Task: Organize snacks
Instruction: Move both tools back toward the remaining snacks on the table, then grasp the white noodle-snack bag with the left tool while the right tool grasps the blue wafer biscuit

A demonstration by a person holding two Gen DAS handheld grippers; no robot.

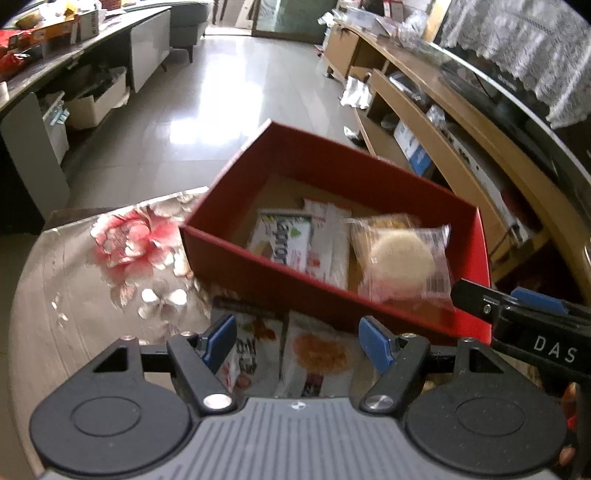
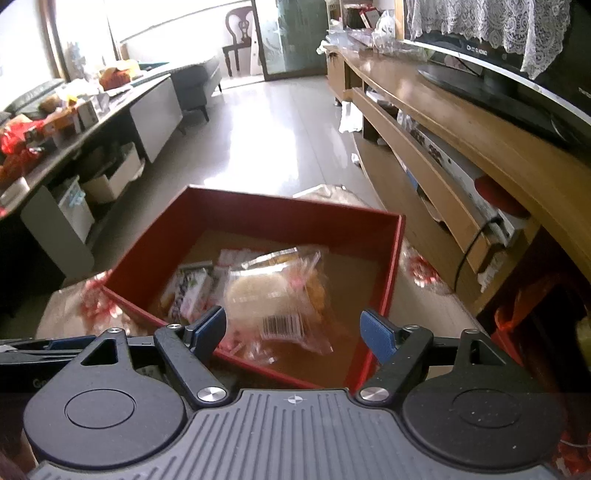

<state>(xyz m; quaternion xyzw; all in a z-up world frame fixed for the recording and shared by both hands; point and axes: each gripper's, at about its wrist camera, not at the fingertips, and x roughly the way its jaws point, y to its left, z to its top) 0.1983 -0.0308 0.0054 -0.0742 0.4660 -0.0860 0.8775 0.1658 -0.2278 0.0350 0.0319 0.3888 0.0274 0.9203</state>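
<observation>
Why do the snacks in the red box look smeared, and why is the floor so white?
Left wrist view: the clear-wrapped round pastry in the red cardboard box is softly blurred; window glare whitens the tiled floor. Right wrist view: the pastry is smeared more, the floor is washed out, and straight furniture edges bend near the rim.

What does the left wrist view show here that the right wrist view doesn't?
Only the left wrist view shows two snack packets on the floral tablecloth in front of the box, under the open left gripper. Only the right wrist view shows the open right gripper head-on and a chair. Both show the red box holding the round pastry packet.
</observation>
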